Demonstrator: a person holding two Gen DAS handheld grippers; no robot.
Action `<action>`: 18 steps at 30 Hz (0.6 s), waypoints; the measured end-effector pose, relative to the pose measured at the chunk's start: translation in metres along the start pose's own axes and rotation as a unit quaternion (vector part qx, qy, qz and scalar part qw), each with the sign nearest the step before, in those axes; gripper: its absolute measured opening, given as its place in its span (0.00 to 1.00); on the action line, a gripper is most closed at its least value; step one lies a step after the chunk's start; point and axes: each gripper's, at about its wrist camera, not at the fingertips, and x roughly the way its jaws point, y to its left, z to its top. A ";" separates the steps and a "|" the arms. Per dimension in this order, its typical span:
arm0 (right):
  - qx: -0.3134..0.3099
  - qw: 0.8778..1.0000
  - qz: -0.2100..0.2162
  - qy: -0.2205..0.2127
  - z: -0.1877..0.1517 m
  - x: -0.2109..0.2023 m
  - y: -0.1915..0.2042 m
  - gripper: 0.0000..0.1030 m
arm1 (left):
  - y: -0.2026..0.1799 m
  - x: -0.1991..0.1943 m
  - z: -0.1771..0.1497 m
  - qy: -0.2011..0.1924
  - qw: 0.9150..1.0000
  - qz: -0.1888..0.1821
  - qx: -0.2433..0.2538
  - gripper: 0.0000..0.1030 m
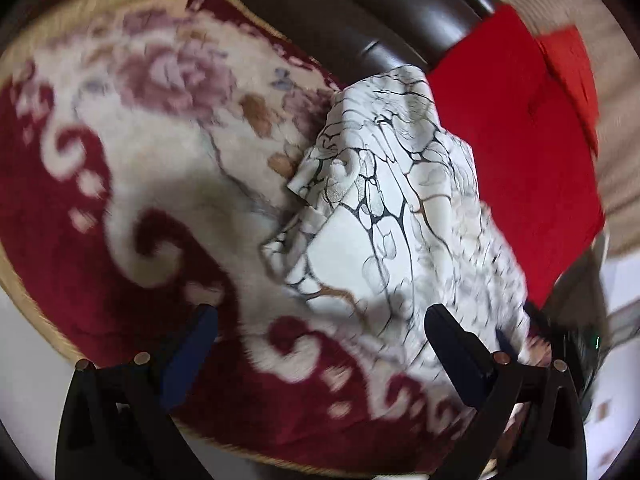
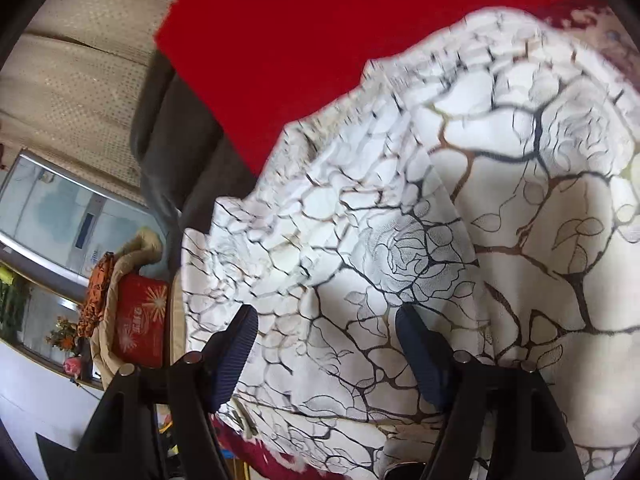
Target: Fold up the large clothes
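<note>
A white garment with a black and gold vein-and-rose print (image 1: 400, 208) lies bunched on a red and cream floral rug (image 1: 132, 168). It fills most of the right wrist view (image 2: 440, 220). My left gripper (image 1: 320, 332) is open, low over the rug, its right finger by the garment's near edge. My right gripper (image 2: 326, 328) is open just above the garment, with cloth showing between its fingers and nothing held.
A bright red cloth (image 1: 516, 152) lies beyond the garment, also seen in the right wrist view (image 2: 320, 48). Dark wooden furniture (image 1: 360, 16) stands behind the rug. A beige curtain (image 2: 80, 92), a red cushion (image 2: 140, 320) and a low window sit at left.
</note>
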 end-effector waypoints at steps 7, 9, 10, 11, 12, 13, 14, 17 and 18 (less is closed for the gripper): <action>-0.093 0.994 0.047 -0.008 -0.021 0.000 0.036 0.26 | -0.010 0.027 -0.011 -0.016 0.997 -0.059 -0.042 0.65; -0.088 0.995 0.039 0.016 -0.027 0.013 0.037 0.26 | -0.008 0.034 -0.010 -0.015 0.996 -0.066 -0.056 0.53; -0.082 0.996 0.028 0.032 -0.028 0.020 0.032 0.26 | -0.006 0.036 -0.009 -0.018 0.995 -0.073 -0.066 0.53; -0.076 0.996 0.005 0.051 -0.029 0.030 0.028 0.24 | -0.004 0.037 -0.010 -0.019 0.994 -0.078 -0.072 0.53; -0.068 0.995 -0.012 0.072 -0.029 0.040 0.022 0.21 | -0.005 0.038 -0.009 -0.019 0.994 -0.081 -0.075 0.60; -0.060 0.995 -0.021 0.081 -0.028 0.046 0.018 0.11 | -0.005 0.041 -0.009 -0.016 0.992 -0.088 -0.083 0.66; -0.055 0.995 -0.028 0.084 -0.028 0.047 0.014 0.06 | -0.004 0.045 -0.007 -0.013 0.990 -0.101 -0.092 0.78; -0.042 0.994 -0.021 0.099 -0.027 0.046 0.007 0.01 | -0.005 0.049 -0.005 -0.021 0.987 -0.112 -0.112 0.85; -0.042 0.994 -0.020 0.101 -0.026 0.047 0.006 0.01 | -0.009 0.050 -0.004 -0.025 0.988 -0.109 -0.110 0.84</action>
